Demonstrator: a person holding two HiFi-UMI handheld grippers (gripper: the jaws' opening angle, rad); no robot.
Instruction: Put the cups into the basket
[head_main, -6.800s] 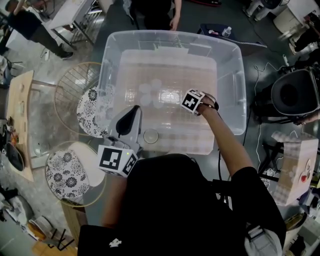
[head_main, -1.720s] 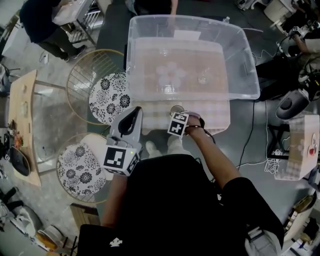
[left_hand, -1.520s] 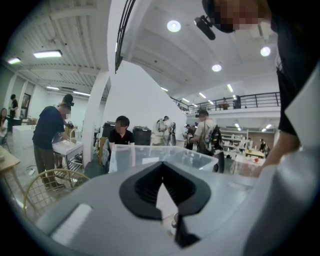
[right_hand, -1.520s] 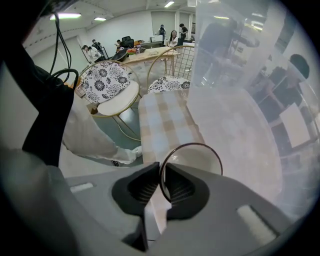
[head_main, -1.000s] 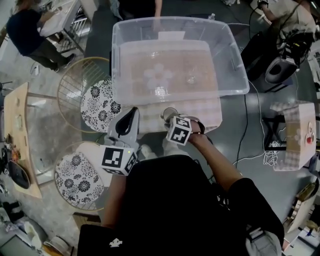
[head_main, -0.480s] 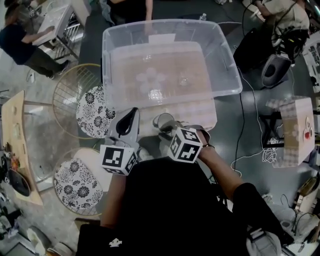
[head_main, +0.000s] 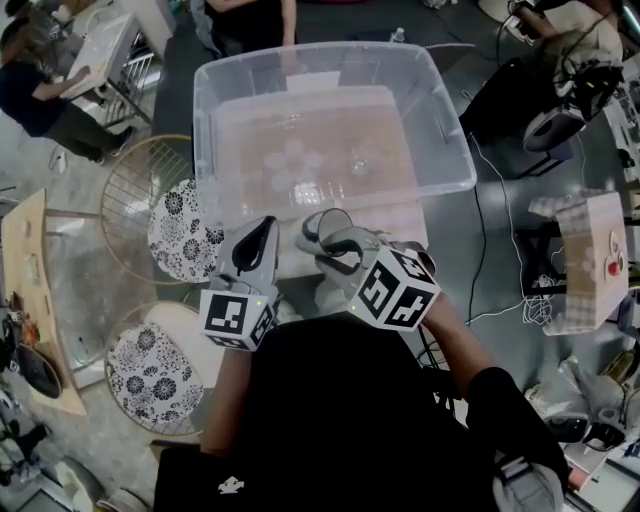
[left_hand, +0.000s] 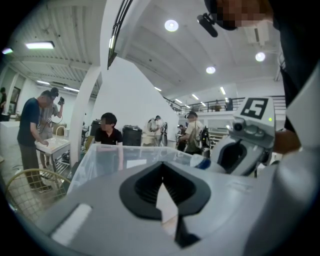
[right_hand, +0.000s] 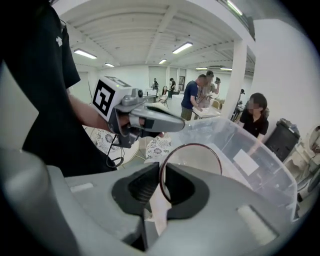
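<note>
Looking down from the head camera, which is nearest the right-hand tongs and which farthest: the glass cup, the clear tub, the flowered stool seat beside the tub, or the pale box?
1. Glass cup: gripped in the right tongs.
2. Clear tub: just ahead, beyond the cup.
3. Flowered stool seat: off to the left.
4. Pale box: far right.

1. You've got one cup (right_hand: 192, 161) pinched at its wall in your right gripper (right_hand: 159, 172). It's clear glass with a thin dark rim, tilted, outside the basket by its near wall.
2. The basket (head_main: 445, 150) is a big clear plastic bin, upright, with its top open.
3. On the bin floor, a cluster of clear cups (head_main: 290, 165) sits left of centre. A single cup (head_main: 360, 165) stands apart to its right. The count is unclear.
</note>
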